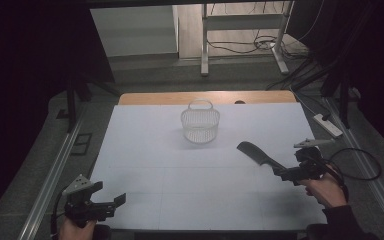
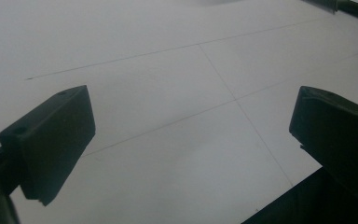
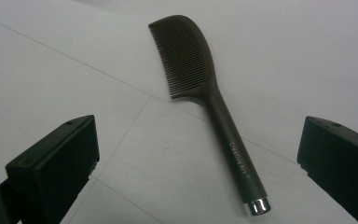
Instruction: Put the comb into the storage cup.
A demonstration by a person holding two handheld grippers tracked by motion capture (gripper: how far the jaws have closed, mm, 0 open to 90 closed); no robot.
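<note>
On the white table sheet (image 1: 145, 165) lay a dark comb (image 3: 205, 93), flat, near the right edge, its handle towards the right gripper (image 3: 200, 172), whose jaws stood wide apart, empty. Handle lettering appeared in the right gripper view, too small to read. The left gripper (image 2: 191, 140) was likewise spread, empty. A wire basket (image 1: 200, 122) stood in the high view.

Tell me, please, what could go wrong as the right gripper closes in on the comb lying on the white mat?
The comb lies flat on the mat, so the open right gripper may scrape the surface or push the comb instead of gripping it. The handle looks thin and smooth, so it could slip or twist. The basket looks light and may tip if bumped.
</note>
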